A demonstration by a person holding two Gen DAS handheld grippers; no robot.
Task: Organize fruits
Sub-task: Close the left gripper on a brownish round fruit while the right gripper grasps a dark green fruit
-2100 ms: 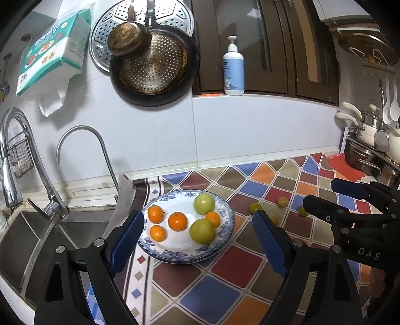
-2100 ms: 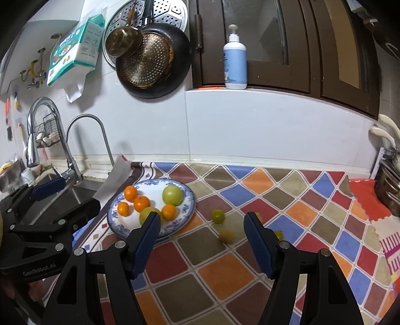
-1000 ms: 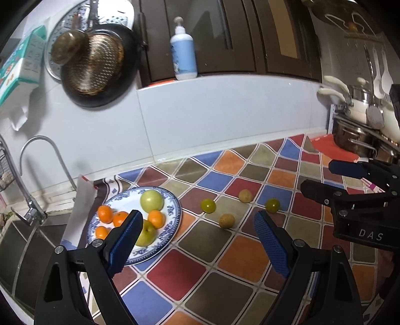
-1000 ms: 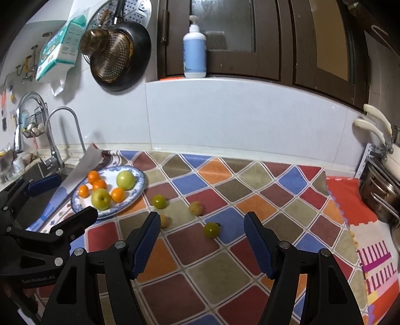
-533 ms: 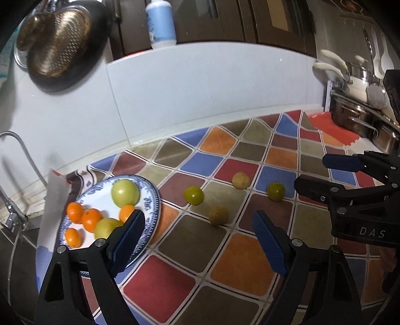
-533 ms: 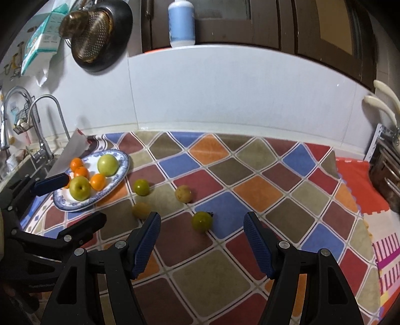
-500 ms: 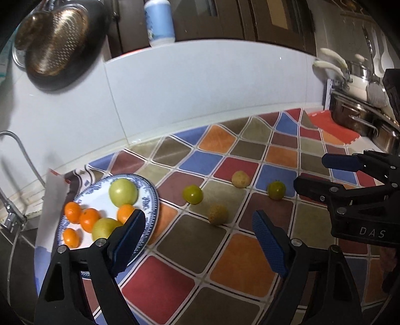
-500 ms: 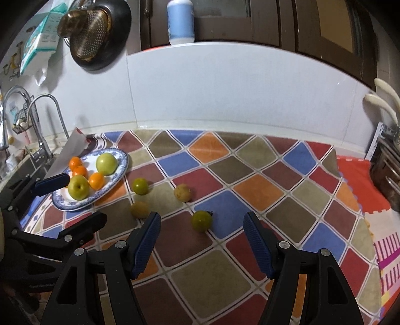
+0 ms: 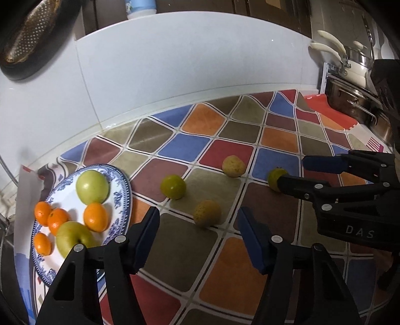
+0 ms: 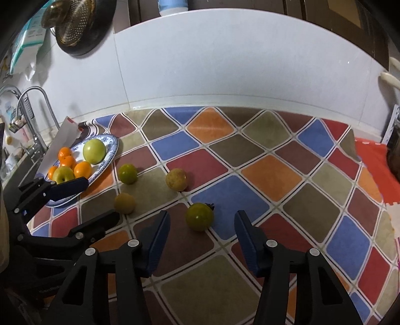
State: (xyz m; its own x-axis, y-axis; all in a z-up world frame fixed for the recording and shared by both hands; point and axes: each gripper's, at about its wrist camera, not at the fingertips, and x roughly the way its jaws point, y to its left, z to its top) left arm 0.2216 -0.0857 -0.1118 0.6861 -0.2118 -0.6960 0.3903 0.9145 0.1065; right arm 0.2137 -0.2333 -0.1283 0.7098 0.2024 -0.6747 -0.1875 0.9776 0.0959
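Fruits are lying in two groups on the surface [image 10: 272, 170], which is wearing a mat of coloured squares. On the left, a blue and white plate [image 9: 123, 190] is holding two green apples and four small oranges. Four little round fruits are sitting loose on the mat to the right of the plate, all apart from each other.

Left tongs [image 9: 197, 221] are hanging just above the mat, pointing down at a slant. A brownish yellow fruit [image 9: 207, 213] is sitting right in front of the gap between the blue fingers [image 9: 147, 231]. The fingers are not touching it. These tongs have just been closing, but a wide gap is showing and nothing is being held.

Right tongs [image 10: 202, 226] are doing the same thing further right. A dark green fruit [image 10: 199, 216] with a tiny stem is sitting in the gap at the tips of the blue fingers [image 10: 246, 235]. The fingers are standing a little away from it on both sides. These tongs have just been closing too, and they are holding nothing.

A bright green fruit [image 10: 127, 173] is resting near the plate's right edge. A pale yellow fruit [image 10: 176, 179] is resting further back, between the two tongs' fruits. White wall tiles are standing behind the mat, and a dark pan [image 10: 77, 22] is hanging high on the left.
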